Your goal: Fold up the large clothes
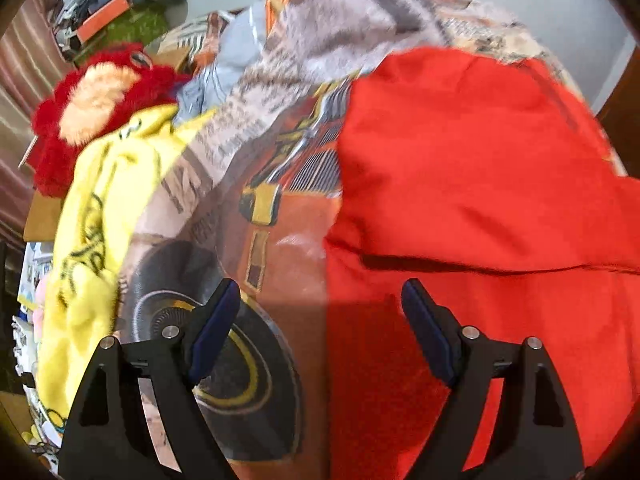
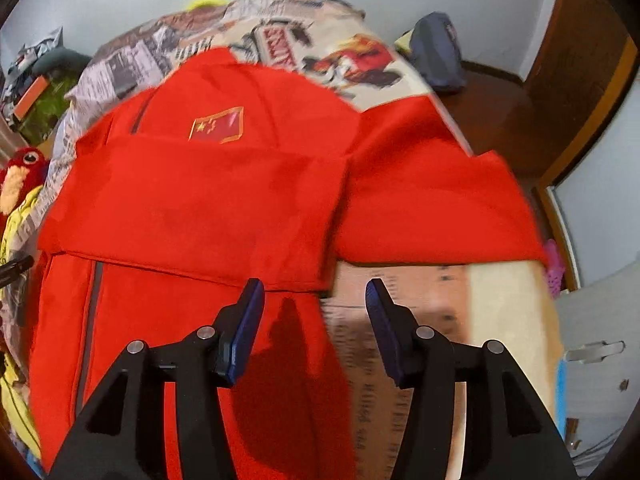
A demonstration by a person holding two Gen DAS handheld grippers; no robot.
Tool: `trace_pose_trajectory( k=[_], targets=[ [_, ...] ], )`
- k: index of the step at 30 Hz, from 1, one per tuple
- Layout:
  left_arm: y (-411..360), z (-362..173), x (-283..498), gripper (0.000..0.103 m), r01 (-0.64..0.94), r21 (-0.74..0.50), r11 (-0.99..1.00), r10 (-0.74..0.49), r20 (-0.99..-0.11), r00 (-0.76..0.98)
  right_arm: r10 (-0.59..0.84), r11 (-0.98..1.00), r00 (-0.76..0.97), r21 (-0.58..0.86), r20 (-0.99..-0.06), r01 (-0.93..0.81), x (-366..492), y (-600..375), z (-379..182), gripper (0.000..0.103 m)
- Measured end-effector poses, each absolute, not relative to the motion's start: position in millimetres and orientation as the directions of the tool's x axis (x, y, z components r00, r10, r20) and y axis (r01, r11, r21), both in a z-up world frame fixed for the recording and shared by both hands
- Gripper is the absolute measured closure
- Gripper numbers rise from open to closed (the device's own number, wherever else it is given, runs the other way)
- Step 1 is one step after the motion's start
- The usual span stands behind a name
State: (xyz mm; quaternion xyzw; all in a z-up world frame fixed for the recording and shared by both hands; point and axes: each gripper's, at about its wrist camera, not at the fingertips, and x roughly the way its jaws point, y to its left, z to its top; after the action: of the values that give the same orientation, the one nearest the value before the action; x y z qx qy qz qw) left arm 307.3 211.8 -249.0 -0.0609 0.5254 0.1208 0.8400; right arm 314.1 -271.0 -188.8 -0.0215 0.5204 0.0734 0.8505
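Observation:
A large red jacket with a flag patch lies spread on a printed bed cover. One sleeve lies out to the right; a flap is folded across the chest. In the left wrist view the jacket fills the right half. My left gripper is open and empty, above the jacket's left edge and the cover. My right gripper is open and empty, above the jacket's lower right edge.
A yellow garment and a red plush toy lie at the bed's left. A dark blue bag sits on the brown floor at the far right. Cluttered items stand at the back left.

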Motion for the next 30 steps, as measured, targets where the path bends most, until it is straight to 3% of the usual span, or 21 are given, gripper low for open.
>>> trace_pose_trajectory(
  k=[11,18,25,28,30],
  targets=[
    [147,-188,337,0.019,-0.162,-0.072,0.984,0.034,-0.819,0.572,0.155,0.973,0.528,0.221,-0.835,0.064,317,-358,-171,0.054],
    [98,-211,372,0.019,-0.078,-0.096,0.992,-0.036,-0.827,0.560,0.144,0.931,0.456,0.276,-0.878,0.238,351,-406,-224,0.054],
    [70,-250,398,0.019,-0.045,-0.145,0.988,-0.103,-0.857,0.505,0.245,0.802,0.529,0.476,-0.813,0.361,372,-447,-252,0.054],
    [66,-261,402,0.018,-0.048,-0.163,0.985,-0.118,-0.860,0.496,0.254,0.766,0.541,0.509,-0.801,0.393,380,-454,-259,0.054],
    [69,-266,402,0.012,-0.067,-0.190,0.980,-0.131,-0.854,0.503,0.243,0.763,0.545,0.505,-0.802,0.403,389,-456,-260,0.054]
  ],
)
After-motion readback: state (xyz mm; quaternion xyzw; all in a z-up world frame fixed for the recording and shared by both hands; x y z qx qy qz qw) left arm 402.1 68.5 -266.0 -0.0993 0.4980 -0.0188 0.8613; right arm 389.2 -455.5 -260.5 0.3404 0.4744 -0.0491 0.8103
